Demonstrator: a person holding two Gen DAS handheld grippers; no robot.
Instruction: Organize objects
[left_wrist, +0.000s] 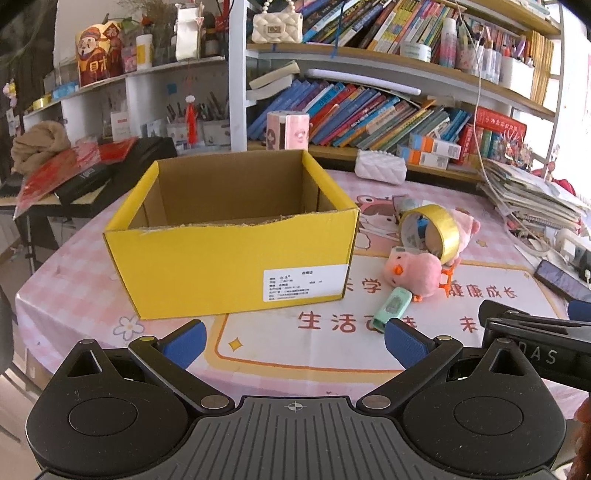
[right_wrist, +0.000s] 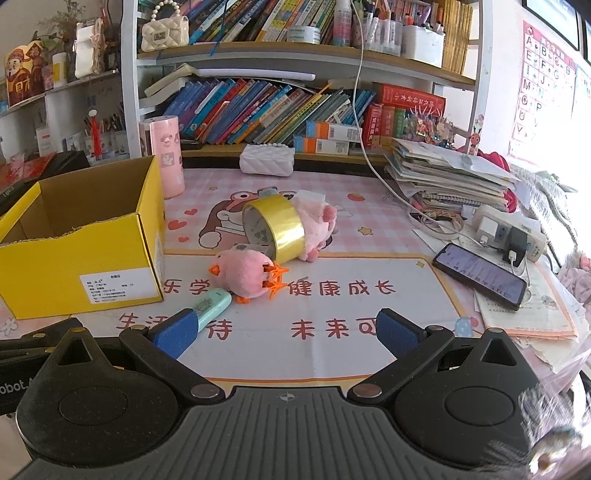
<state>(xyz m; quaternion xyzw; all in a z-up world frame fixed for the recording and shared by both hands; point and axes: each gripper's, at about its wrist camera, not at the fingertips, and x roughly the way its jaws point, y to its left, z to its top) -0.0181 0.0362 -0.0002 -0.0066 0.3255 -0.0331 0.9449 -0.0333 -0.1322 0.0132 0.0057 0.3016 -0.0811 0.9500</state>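
Left gripper (left_wrist: 294, 341) spread wide, nothing between its blue pads (left_wrist: 186, 341), low over the pink table mat (left_wrist: 314, 354). Right gripper (right_wrist: 285, 334) spread wide too, holding nothing.

Straight ahead at 12 o'clock in the left view: big yellow box (left_wrist: 236, 266), open on top, brown inside, with a white label (left_wrist: 304, 283) on its front. No toys to be seen inside it from here.

At 2 o'clock from the left gripper, just right of the box: pink plush chick (left_wrist: 413, 271) lying on its side, orange feet sticking out. Touching its back end, a gold tape roll (left_wrist: 430, 229) standing on its edge. Behind the roll, another pink plush toy (left_wrist: 467, 221), pressed against it.

Small green thing like a marker (left_wrist: 391, 308) lying flat in front of the chick, near the left gripper's right pad.

In the right view: chick (right_wrist: 245, 275) at 11 o'clock, tape roll (right_wrist: 277, 227) at 12, green marker (right_wrist: 212, 304) just beside the left pad, box (right_wrist: 85, 258) at 10. Black phone (right_wrist: 480, 275) at 2 o'clock, well apart from the toys. Bookshelf (right_wrist: 295, 51) full of books at the back.
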